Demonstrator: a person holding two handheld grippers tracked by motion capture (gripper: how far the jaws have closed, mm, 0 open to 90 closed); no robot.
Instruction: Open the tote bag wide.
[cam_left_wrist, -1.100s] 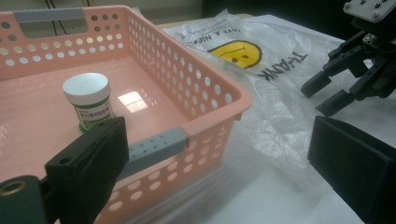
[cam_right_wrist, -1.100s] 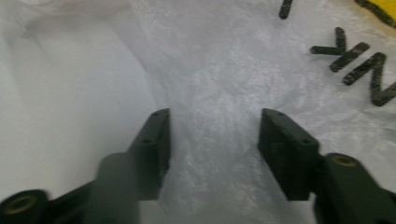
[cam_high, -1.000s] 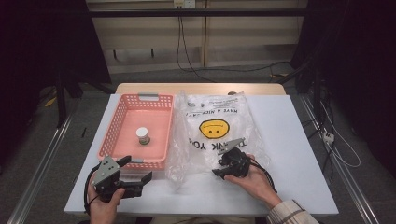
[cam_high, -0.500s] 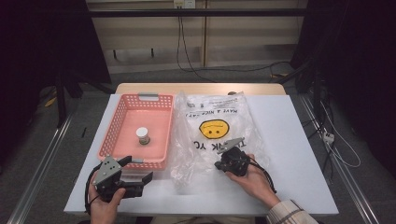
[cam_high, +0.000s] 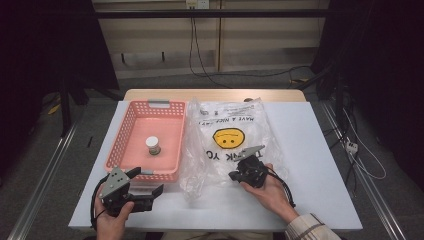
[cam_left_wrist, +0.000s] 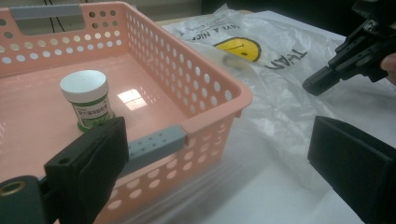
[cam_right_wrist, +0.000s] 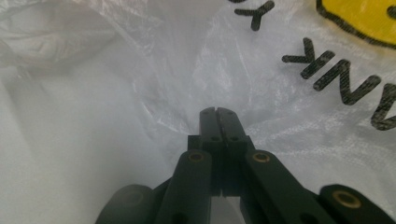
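White worktop (cam_high: 310, 150) is filling the middle of the high view, with dark floor and cables lying behind it. At centre, the plastic bag (cam_high: 227, 142) with its yellow smiley is lying flat, and the right gripper (cam_high: 239, 172) is sitting on the bag's lower edge, jaws pressed together. Left of the bag, the pink basket (cam_high: 131, 131) is holding a small white-capped jar (cam_high: 152, 145). At lower left, the left gripper (cam_high: 150, 185) is hovering just below the basket's near rim, jaws apart.

Over to the left gripper view: the jaws are standing wide, the jar sitting inside the basket at left, the bag spreading across the upper right.

Now the right gripper view: the jaws are meeting at centre frame, pinching a wrinkle of the bag's film.
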